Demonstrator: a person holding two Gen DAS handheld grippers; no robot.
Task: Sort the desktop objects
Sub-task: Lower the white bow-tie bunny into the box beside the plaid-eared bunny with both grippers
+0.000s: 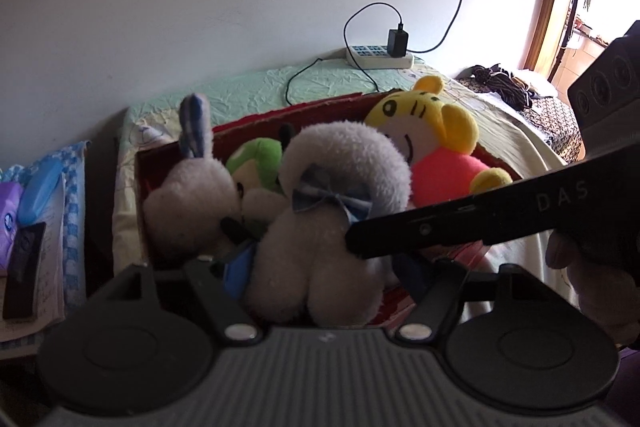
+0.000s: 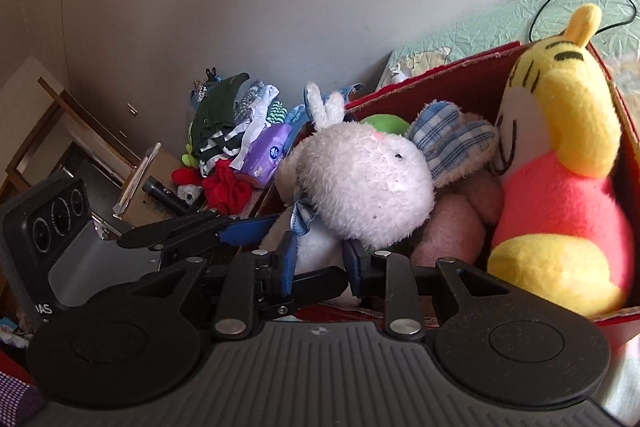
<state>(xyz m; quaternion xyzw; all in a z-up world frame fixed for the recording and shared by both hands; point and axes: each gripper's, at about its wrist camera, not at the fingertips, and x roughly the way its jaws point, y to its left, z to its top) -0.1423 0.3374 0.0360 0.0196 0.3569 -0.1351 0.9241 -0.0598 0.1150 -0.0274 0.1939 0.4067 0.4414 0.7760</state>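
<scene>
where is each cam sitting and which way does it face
Left wrist: on the left gripper, angled down into the red box; the right gripper's finger and a hand show.
Right wrist: on the right gripper, facing the box's left end and a clothes pile; the left gripper shows.
Shared: white rabbit plush, yellow tiger plush.

Both hand-held grippers, left (image 1: 320,267) and right (image 2: 320,259), point downward, jaws partly apart.

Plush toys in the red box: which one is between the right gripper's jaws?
The white rabbit with blue checked ears; the right gripper closes on its body. The yellow tiger and green toy lie untouched.
</scene>
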